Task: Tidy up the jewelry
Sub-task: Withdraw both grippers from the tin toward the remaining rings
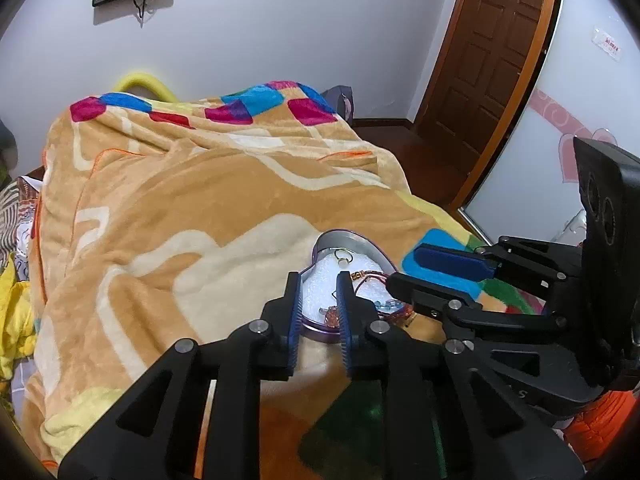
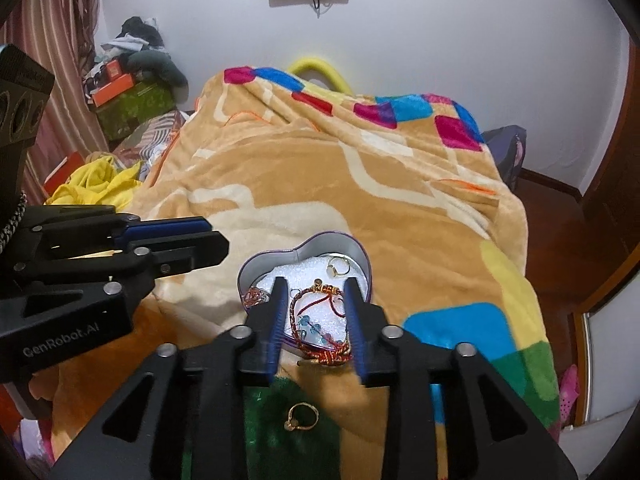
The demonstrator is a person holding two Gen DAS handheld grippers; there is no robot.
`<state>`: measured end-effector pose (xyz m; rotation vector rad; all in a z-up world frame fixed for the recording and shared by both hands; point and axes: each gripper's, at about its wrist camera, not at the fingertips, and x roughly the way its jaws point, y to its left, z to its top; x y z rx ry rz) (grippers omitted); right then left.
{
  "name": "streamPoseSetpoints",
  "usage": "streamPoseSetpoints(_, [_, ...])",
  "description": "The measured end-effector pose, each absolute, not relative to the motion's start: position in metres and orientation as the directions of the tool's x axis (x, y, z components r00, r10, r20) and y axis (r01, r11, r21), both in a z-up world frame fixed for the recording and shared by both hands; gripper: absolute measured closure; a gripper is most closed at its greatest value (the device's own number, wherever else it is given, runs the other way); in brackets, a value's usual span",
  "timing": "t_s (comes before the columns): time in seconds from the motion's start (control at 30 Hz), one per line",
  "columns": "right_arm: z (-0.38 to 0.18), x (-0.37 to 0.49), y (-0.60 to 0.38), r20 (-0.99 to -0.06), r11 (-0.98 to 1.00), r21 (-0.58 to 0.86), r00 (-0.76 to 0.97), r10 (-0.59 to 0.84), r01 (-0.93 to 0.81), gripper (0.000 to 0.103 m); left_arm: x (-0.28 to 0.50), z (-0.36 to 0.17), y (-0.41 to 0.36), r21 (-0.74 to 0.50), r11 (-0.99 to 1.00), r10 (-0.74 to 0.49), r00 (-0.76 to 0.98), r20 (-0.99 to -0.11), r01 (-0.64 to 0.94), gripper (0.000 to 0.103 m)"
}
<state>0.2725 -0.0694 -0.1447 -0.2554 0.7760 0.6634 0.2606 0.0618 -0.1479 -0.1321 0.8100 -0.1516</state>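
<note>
Right gripper (image 2: 316,312) has its jaws apart, nothing clamped, framing the red-and-gold cord bracelet (image 2: 320,320) that's draped half over the near rim of the purple heart-shaped tin (image 2: 304,246) on the tan plush blanket (image 2: 360,184). Left gripper (image 1: 318,306) hovers over the same tin with only a narrow gap between its jaws, empty too. So the bracelet drop-off looks basically done. Next up, I'd guess: the loose gold ring (image 2: 302,416) at 6 o'clock of the tin, on the green patch. Tiny thing on fluffy pile, needs a careful low pinch.
</note>
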Motion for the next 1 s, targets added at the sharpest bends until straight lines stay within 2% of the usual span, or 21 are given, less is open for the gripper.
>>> streamPoseSetpoints(0.23, [-0.127, 0.255, -0.078, -0.697, 0.78, -0.011, 0.564, 0.443, -0.626, 0.069, 0.241, -0.131, 0.059, -0.158, 0.983, -0.179, 0.698, -0.694, 0.094, 0.081])
streamPoseSetpoints(0.43, [-0.113, 0.236, -0.09, -0.657, 0.801, -0.012, 0.609, 0.445, -0.599, 0.052, 0.221, -0.12, 0.055, -0.154, 0.984, -0.174, 0.713, -0.679, 0.094, 0.071])
streamPoseSetpoints(0.77, [-0.103, 0.211, -0.111, -0.622, 0.831, 0.016, 0.645, 0.444, -0.556, 0.051, 0.188, -0.111, 0.045, -0.132, 0.986, -0.163, 0.718, -0.676, 0.1, 0.058])
streamPoseSetpoints(1.0, [-0.107, 0.196, -0.123, -0.625, 0.844, 0.011, 0.655, 0.424, -0.536, 0.051, 0.174, -0.125, 0.037, -0.113, 0.988, -0.154, 0.683, -0.714, 0.105, 0.058])
